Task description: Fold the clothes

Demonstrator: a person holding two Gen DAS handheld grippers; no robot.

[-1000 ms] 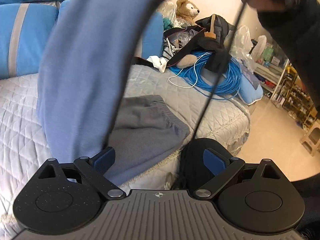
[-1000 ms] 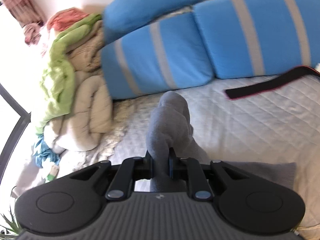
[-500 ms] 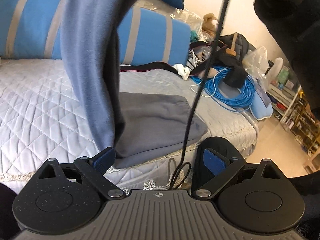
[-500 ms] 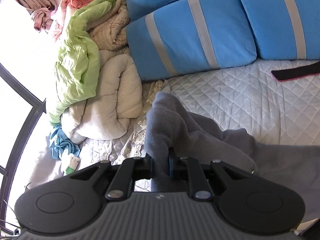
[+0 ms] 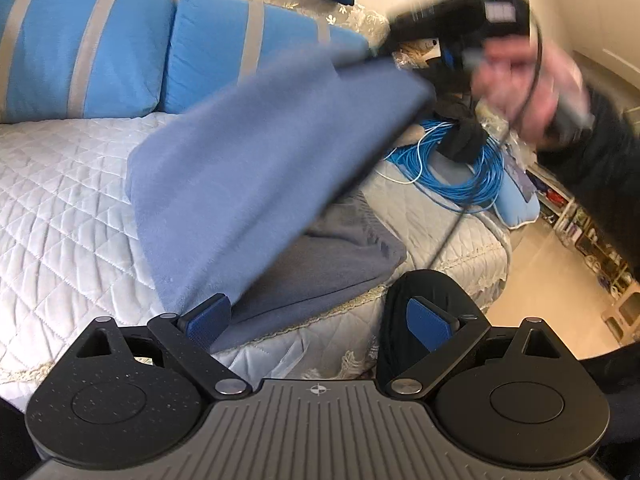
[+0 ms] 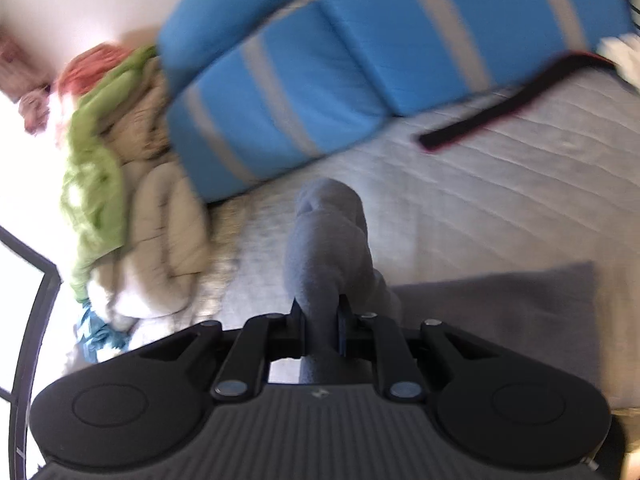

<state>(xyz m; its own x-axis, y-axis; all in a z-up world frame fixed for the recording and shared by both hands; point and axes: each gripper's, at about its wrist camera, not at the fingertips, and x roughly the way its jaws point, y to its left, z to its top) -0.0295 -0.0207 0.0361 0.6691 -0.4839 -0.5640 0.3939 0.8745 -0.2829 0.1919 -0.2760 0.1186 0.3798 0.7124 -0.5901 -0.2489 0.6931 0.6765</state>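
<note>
A blue-grey garment point(image 5: 248, 168) stretches in a slant from the upper right down to the quilted bed point(image 5: 60, 200). Its upper end is pinched by my right gripper point(image 5: 404, 32), blurred, with a person's hand point(image 5: 528, 92) behind it. In the right wrist view, the right gripper point(image 6: 322, 316) is shut on a bunched fold of that garment point(image 6: 328, 240). My left gripper point(image 5: 320, 312) stands open near the bed's edge; the garment's lower edge hangs just beside its left pad point(image 5: 208, 320). A folded grey garment point(image 5: 320, 276) lies on the bed under the slanting one, also visible as a flat grey garment point(image 6: 500, 308).
Blue pillows with grey stripes point(image 5: 88, 52) line the head of the bed. A coil of blue cable point(image 5: 452, 176) and dark bags lie at the far right. A black strap point(image 6: 500, 112) crosses the quilt. Green and beige blankets point(image 6: 132, 184) pile up at the left. Bare floor point(image 5: 540, 280) lies beyond the bed edge.
The garment hung almost straight down before; now it slants across the bed. The right gripper and hand have dropped into the left wrist view. The left gripper stays open.
</note>
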